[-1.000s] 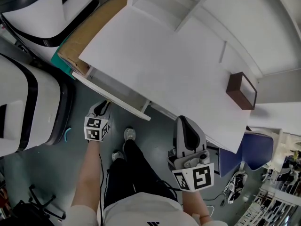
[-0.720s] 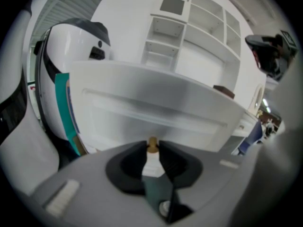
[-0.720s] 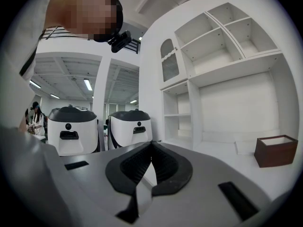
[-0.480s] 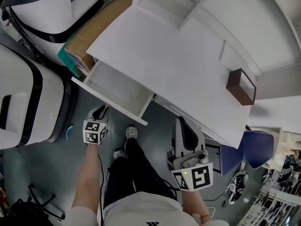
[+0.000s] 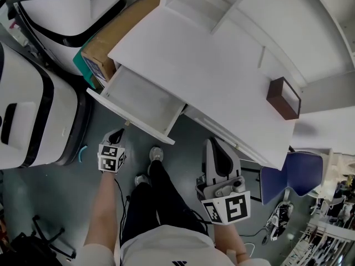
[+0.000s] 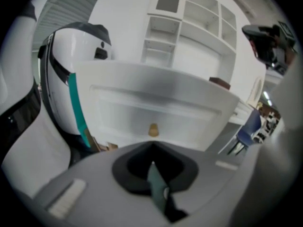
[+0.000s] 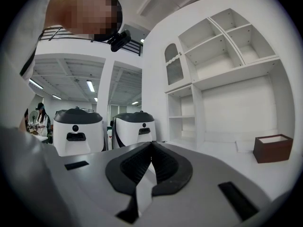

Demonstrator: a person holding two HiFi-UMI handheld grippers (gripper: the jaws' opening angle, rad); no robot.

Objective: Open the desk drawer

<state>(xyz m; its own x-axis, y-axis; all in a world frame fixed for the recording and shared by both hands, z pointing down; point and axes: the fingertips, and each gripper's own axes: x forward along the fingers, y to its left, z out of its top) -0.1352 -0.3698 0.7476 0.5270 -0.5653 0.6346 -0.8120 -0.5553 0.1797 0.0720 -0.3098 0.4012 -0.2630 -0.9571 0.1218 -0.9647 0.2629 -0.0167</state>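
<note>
**White drawer pulled out, both grippers clear of it**

White all over, the drawer (image 5: pixel 141 100) juts from the left end of the bench (image 5: pixel 211 76), towards the person. Seen from the head camera, its inside is bare and nearly the whole tray shows past the bench edge. The opening therefore looks as good as done. At most a short further pull may be left, though how far the drawer can travel cannot be told.

The left gripper (image 5: pixel 115 135) hangs over the floor just below the drawer's front panel, near it but not touching. In its own view the fingers (image 6: pixel 152 155) have just been closing and now meet with nothing between them. The small tan knob (image 6: pixel 153 130) sits on the drawer front straight ahead of the tips, with a clear gap between, so the knob is not held.

The right gripper (image 5: pixel 215 144) is well apart from the drawer, below the bench's front edge further right. Its fingers (image 7: pixel 151 150) are pressed together and empty, and they point across the bench top towards a brown box (image 7: pixel 272 148).
</note>
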